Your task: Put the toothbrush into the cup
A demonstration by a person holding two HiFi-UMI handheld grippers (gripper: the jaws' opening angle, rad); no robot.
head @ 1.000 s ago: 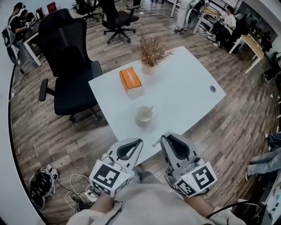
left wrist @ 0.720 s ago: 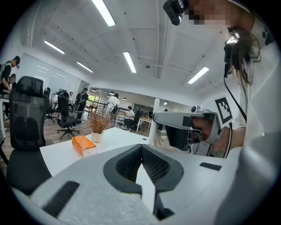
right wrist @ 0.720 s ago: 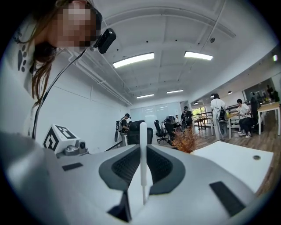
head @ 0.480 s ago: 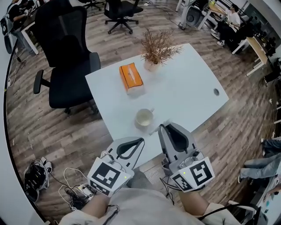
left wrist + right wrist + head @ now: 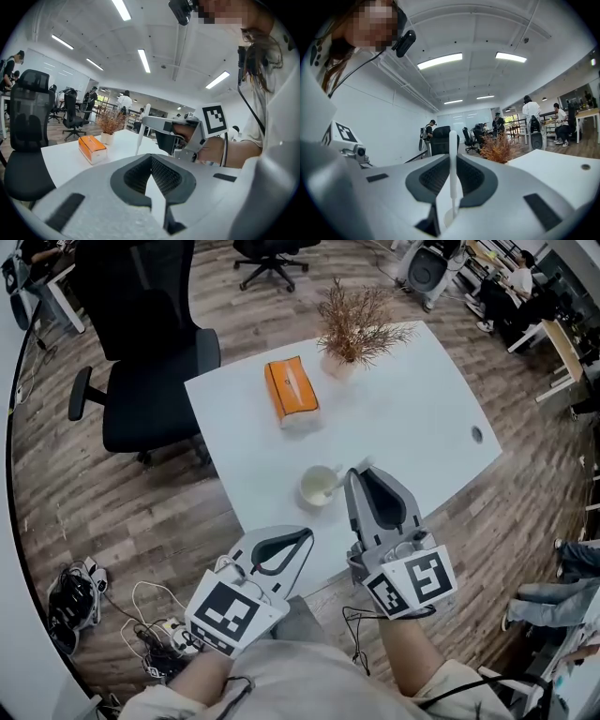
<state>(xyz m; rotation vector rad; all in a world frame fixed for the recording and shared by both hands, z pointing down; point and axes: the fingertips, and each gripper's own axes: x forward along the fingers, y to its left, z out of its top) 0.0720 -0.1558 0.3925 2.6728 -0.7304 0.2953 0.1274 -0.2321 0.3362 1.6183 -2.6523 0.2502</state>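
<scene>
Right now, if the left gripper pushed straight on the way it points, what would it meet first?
Probably the right gripper, which holds the toothbrush at the cup. It sits straight ahead of the left gripper's shut jaws. Relative height is unclear, so it might pass beneath.

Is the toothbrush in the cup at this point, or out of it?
Partly in. The right gripper, shut on the toothbrush, holds it upright, and its lower end dips inside the rim of the cup. It is not released.
</scene>
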